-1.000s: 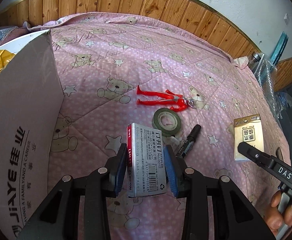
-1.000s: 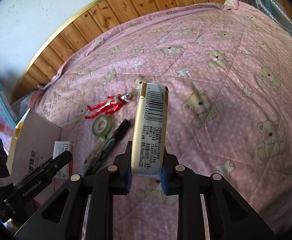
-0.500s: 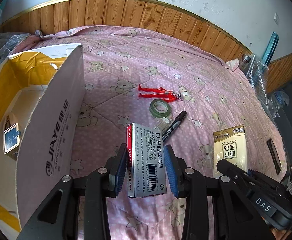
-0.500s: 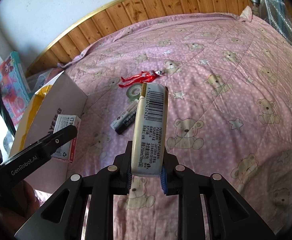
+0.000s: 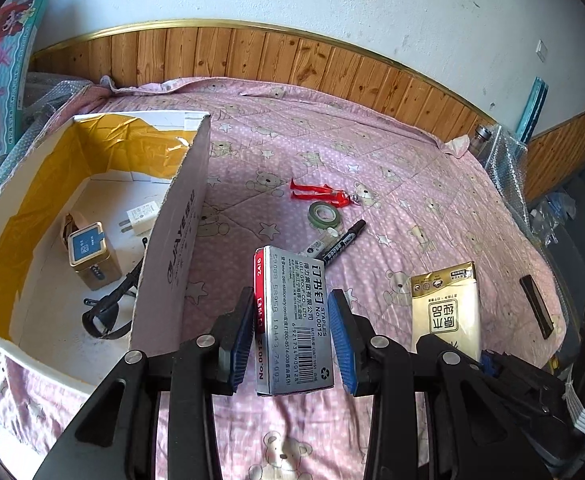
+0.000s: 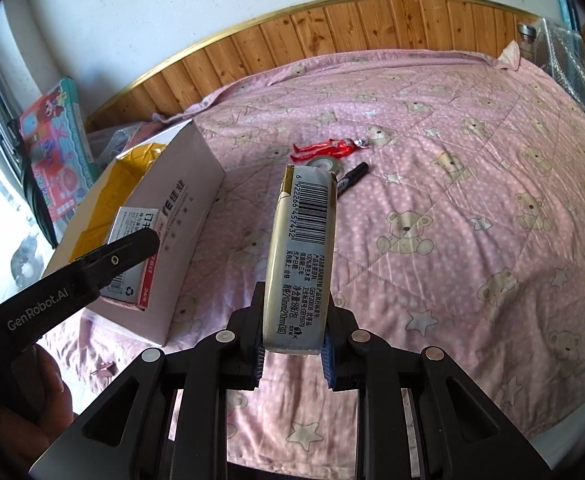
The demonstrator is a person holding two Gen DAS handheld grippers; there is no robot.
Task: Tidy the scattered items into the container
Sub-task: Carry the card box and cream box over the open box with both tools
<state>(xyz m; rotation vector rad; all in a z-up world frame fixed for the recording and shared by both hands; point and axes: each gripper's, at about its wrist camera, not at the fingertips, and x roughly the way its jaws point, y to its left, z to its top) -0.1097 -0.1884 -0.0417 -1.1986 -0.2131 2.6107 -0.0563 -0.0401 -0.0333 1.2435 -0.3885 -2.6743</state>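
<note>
left wrist view shows the left gripper (image 5: 294, 334) clamped on a grey staples box (image 5: 292, 320) with a red side strip, its blue ribbed pads pressed to the box's two long sides, the box held in the air above the pink bear-print bedspread (image 5: 412, 184). to the left of this gripper stands the white cardboard box (image 5: 180, 248), open at the top and lined with yellow tape along its inner walls; inside lie a small gold tin with a blue label (image 5: 90, 254), a white plug charger (image 5: 138, 216) and a black cord (image 5: 112, 304). ahead of the gripper, on the bedspread, lie a black marker (image 5: 342, 242), a roll of green tape (image 5: 324, 214) and, beyond it, a red figure (image 5: 324, 194) stretched flat. to its right the right gripper (image 6: 292, 350) is closed on a soft tissue pack (image 6: 304, 256), cream and gold, held by its lower end with the barcode face up and the pack pointing away. a flat dark bar (image 5: 536, 310) lies farther right near the bed's edge. in the right wrist view the cardboard box sits to the left of that gripper, with the left gripper's black finger and the staples box in front of its near wall.
</note>
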